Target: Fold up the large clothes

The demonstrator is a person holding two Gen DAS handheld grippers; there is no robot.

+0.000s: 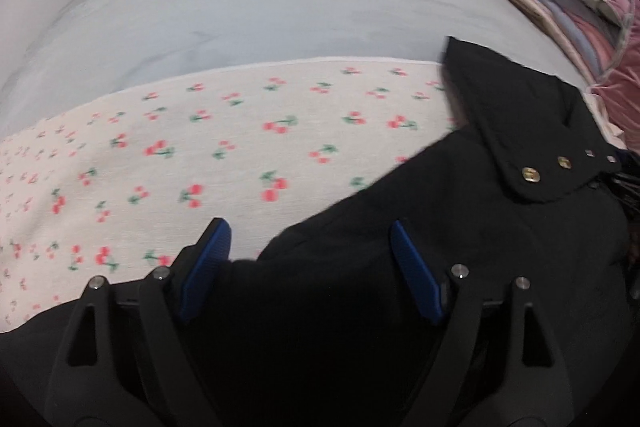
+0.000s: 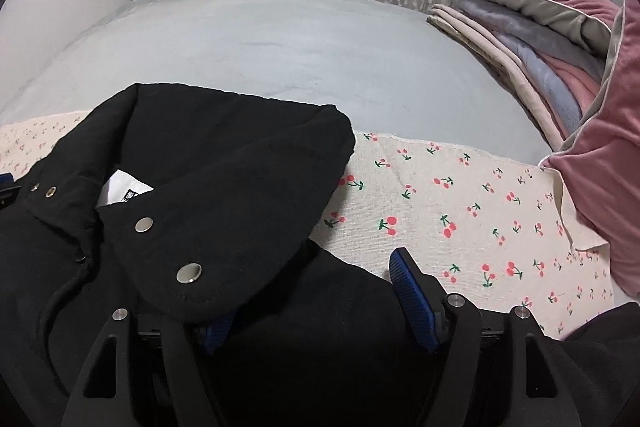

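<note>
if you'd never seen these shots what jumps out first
A black coat with metal snaps fills the near side of both views, lying on a cherry-print cloth spread over a pale blue bed. Both the left gripper and the right gripper hover open over it. Folded pink and grey blankets are stacked at the right.

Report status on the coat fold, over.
Left gripper open, over black coat. Right gripper open, collar flap lying over its left finger. Coat unfolded on cherry-print cloth. Blanket stack at right, apart.
</note>
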